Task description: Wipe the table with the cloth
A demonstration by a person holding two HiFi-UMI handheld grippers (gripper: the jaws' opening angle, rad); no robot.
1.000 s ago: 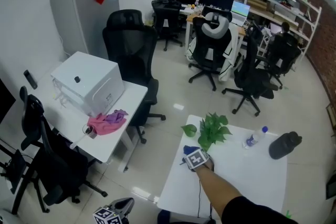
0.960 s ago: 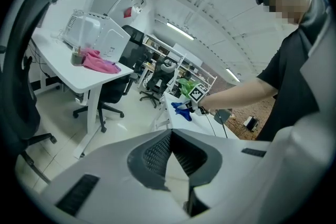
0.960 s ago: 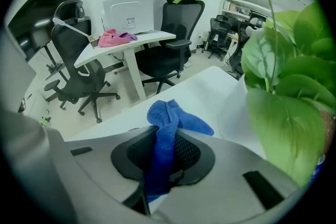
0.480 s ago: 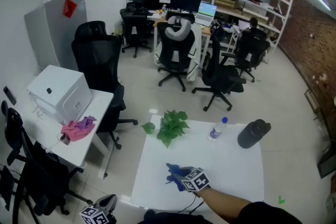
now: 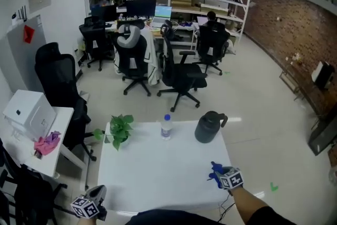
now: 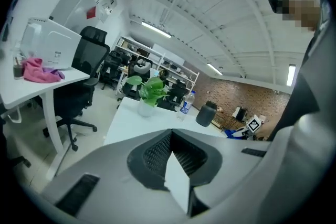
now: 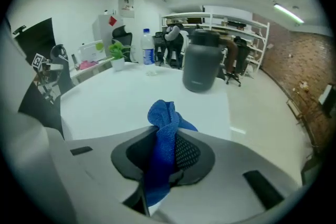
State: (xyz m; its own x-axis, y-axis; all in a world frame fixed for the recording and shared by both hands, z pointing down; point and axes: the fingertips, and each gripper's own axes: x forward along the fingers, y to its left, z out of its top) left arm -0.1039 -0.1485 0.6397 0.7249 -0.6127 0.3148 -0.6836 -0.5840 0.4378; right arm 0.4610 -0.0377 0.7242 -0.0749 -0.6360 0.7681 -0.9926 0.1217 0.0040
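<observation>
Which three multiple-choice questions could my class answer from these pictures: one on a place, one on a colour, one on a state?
1. What stands between the plant and the dark jug on the white table?
A a water bottle
B a red mug
C a stack of books

2. What colour is the cloth in the right gripper?
A pink
B blue
C green

3. How do that gripper's jaws stand?
A wide apart and empty
B closed on the cloth
C closed on the bottle

Answers:
1 A: in the head view the bottle is the middle one of the row.
2 B: the right gripper view shows blue fabric.
3 B: in that view the jaws pinch the cloth.
</observation>
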